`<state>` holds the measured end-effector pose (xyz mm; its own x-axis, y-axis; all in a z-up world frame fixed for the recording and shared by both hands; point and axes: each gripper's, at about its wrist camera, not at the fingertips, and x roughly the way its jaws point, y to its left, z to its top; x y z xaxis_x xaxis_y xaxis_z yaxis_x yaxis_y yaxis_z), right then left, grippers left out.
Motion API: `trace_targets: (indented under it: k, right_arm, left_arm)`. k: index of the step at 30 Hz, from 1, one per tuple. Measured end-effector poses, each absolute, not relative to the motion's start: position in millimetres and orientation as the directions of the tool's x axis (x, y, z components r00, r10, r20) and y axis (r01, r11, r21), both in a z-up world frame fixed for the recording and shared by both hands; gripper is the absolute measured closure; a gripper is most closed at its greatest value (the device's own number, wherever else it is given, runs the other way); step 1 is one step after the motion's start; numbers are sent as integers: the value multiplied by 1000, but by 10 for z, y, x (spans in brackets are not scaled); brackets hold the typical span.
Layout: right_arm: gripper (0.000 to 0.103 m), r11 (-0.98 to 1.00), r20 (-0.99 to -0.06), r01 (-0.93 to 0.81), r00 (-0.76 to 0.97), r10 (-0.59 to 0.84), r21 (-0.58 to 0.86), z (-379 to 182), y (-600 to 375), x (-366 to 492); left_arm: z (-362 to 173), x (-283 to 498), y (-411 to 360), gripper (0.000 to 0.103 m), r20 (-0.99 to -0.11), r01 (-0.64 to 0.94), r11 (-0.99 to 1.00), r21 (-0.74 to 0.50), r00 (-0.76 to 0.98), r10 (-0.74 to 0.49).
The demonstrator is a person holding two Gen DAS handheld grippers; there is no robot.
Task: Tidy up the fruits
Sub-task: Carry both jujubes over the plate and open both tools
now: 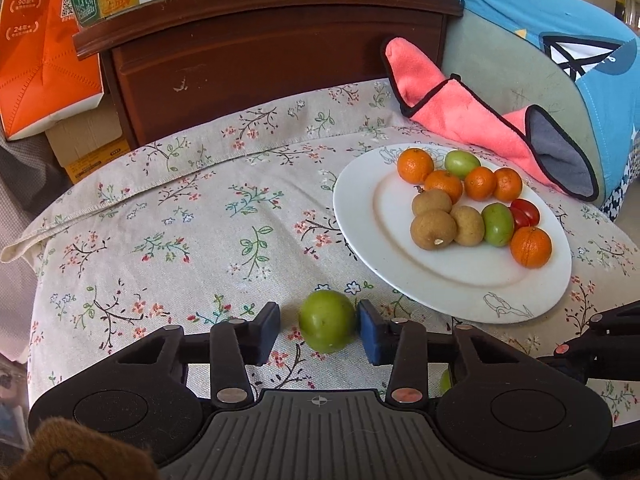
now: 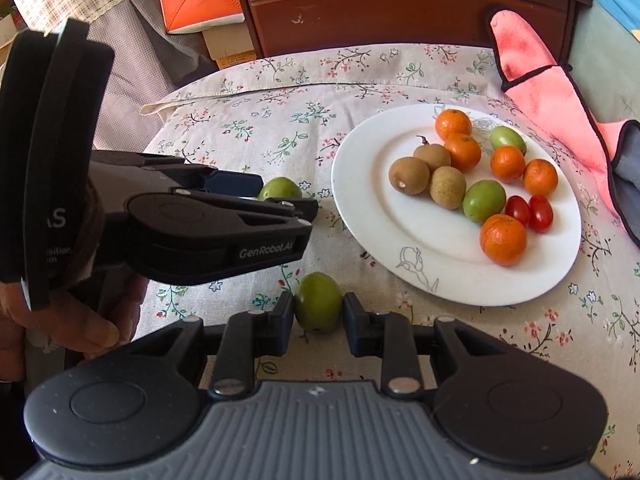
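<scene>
A white plate (image 1: 460,280) (image 2: 360,208) on the floral cloth holds several small oranges (image 1: 415,165), three brown round fruits (image 1: 433,229), two green fruits (image 1: 497,224) and two cherry tomatoes (image 1: 525,212). Left of the plate, a loose green fruit (image 1: 327,326) (image 2: 280,188) lies between the jaws of my left gripper (image 1: 319,326) (image 2: 284,194). The right pad touches it, while the left pad stands a little apart. Nearer the front edge, my right gripper (image 2: 318,316) is shut on another green fruit (image 2: 318,308) that rests on the cloth.
A pink cloth with black trim (image 1: 472,116) (image 2: 540,92) lies behind and right of the plate. A dark wooden cabinet (image 1: 260,60) stands at the back, with an orange bag (image 1: 44,52) and boxes to its left. A hand (image 2: 60,320) holds the left gripper.
</scene>
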<state>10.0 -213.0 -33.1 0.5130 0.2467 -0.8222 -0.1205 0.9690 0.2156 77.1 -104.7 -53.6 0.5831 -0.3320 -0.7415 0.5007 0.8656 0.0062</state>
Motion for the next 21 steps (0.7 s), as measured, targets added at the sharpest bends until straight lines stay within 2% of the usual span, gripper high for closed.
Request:
trace_targets:
  k: [1, 13, 21]
  right_arm:
    - [76, 969, -821, -121, 515, 247, 215, -330, -2131, 99]
    - [76, 959, -776, -87, 570, 270, 269, -107, -2335, 139]
    - [76, 951, -742, 49, 639, 204, 304, 99, -2750, 193]
  left_arm:
    - [-524, 775, -1044, 77, -741, 500, 866, 0, 582, -336]
    - [-233, 902, -901, 77, -696, 453, 884, -115, 598, -397]
    - [-120, 960, -1012, 77, -669, 477, 868, -134, 604, -435]
